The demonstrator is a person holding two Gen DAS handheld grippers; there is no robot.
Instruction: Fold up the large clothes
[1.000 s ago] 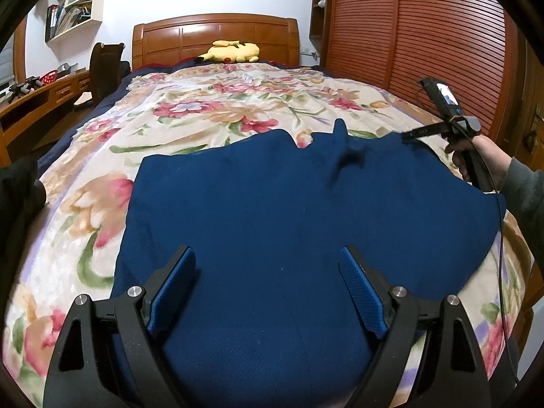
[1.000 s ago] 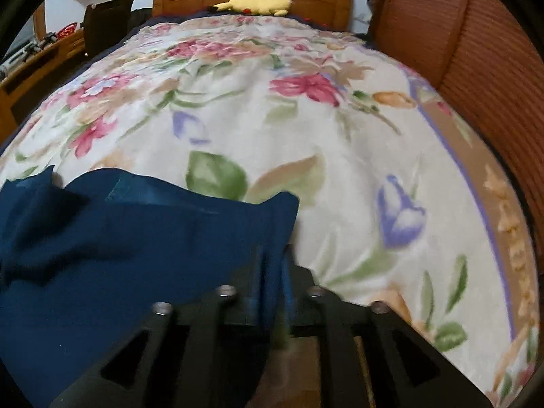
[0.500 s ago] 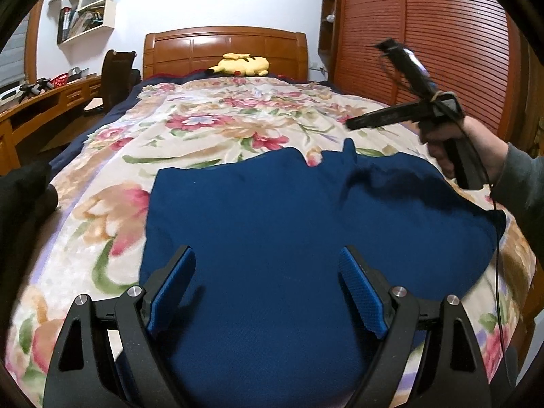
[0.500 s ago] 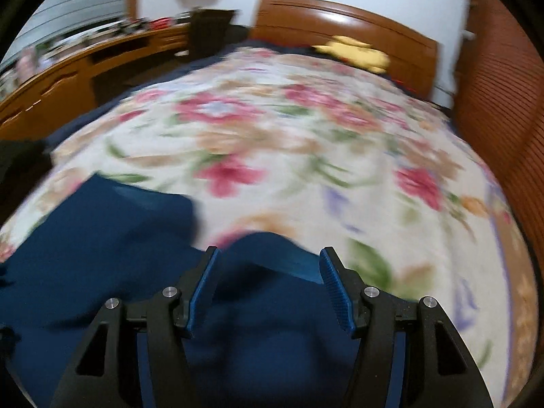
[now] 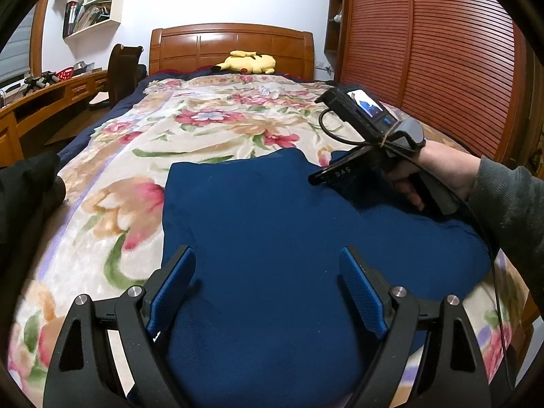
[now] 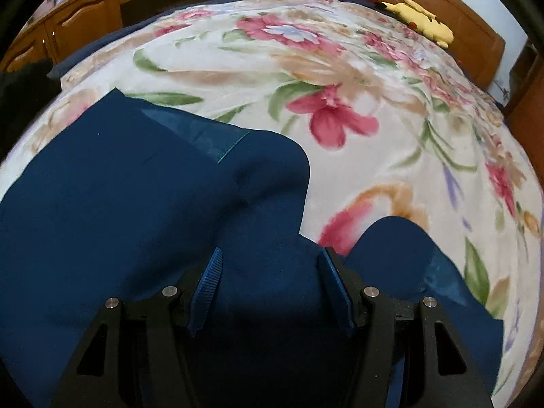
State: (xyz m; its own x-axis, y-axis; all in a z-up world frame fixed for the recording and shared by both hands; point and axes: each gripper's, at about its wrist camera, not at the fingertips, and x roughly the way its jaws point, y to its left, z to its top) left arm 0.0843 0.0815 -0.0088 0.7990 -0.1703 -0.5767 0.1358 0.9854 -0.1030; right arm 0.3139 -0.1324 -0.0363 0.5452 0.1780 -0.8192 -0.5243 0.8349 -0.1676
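A navy blue garment (image 5: 272,210) lies spread on the floral blanket (image 5: 204,125) of a bed, its far edge folded into two rounded lobes (image 6: 272,170). My left gripper (image 5: 267,255) hovers open above the garment's near part, with nothing between its blue pads. A hand in a grey sleeve (image 5: 503,197) holds my right gripper (image 5: 316,177) over the far right of the cloth. In the right wrist view that gripper (image 6: 272,255) stands open above the dark fabric (image 6: 136,187), tilted down at it, and its pads press on nothing.
A yellow plush toy (image 5: 246,63) lies by the wooden headboard (image 5: 231,44). A desk (image 5: 40,102) and a chair (image 5: 122,71) stand left of the bed, with slatted wardrobe doors (image 5: 425,51) on the right. A dark bundle (image 5: 23,197) sits at the bed's left edge.
The right gripper let go of the garment's far right corner, opened, and swung left and lower over the cloth's far edge. The left gripper stayed open and hardly moved.
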